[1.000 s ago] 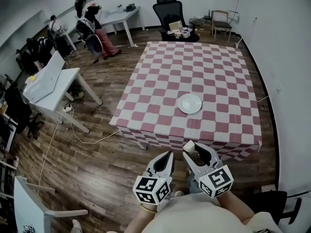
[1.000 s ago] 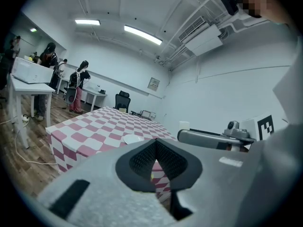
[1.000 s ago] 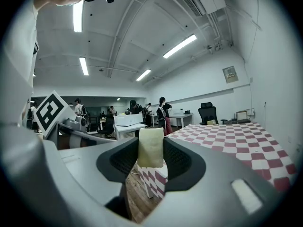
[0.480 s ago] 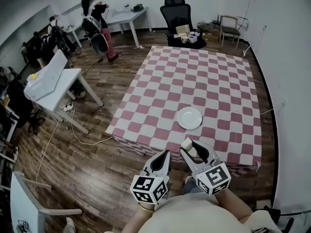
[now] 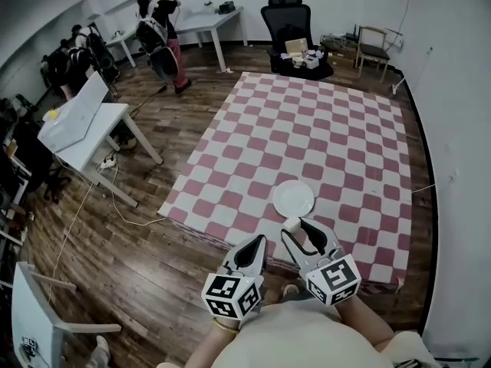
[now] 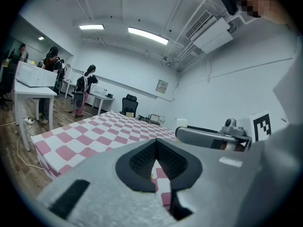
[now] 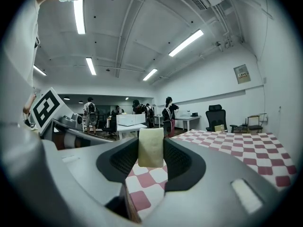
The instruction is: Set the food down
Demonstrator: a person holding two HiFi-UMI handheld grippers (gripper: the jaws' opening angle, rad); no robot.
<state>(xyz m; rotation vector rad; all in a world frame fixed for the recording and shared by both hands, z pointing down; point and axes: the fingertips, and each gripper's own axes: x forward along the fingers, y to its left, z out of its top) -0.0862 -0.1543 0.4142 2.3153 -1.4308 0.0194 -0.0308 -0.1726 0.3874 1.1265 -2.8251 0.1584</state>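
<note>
pale yellowish, matte and kinda spongy looking, the food (image 7: 151,148) is a small flat slab with rounded corners, standing upright and pinched by its two broad faces in the right claw (image 5: 299,236). that claw is closed down to just the slab's thickness, with the ribbed black pads tight on both sides. so the food is up in the air, off the near edge of the counter (image 5: 322,136), not down yet.

the left claw (image 6: 155,150) is pressed closed with nothing in it, held just beside the right one.

ahead of the right claw there's a round white plate (image 5: 293,198), smooth and bare, near the front edge of the counter. my guess is that's the landing spot. the counter is covered in a pink and white check cloth (image 5: 253,159) that hangs over the edges.

how i'd do it: carry the slab out over the middle of the plate, come down until its bottom edge touches, then let go slowly. it looks soft, so don't squeeze harder on the way. it's thin, so it'll probably tip over once freed, and tilting it flat first seems safer.
</note>
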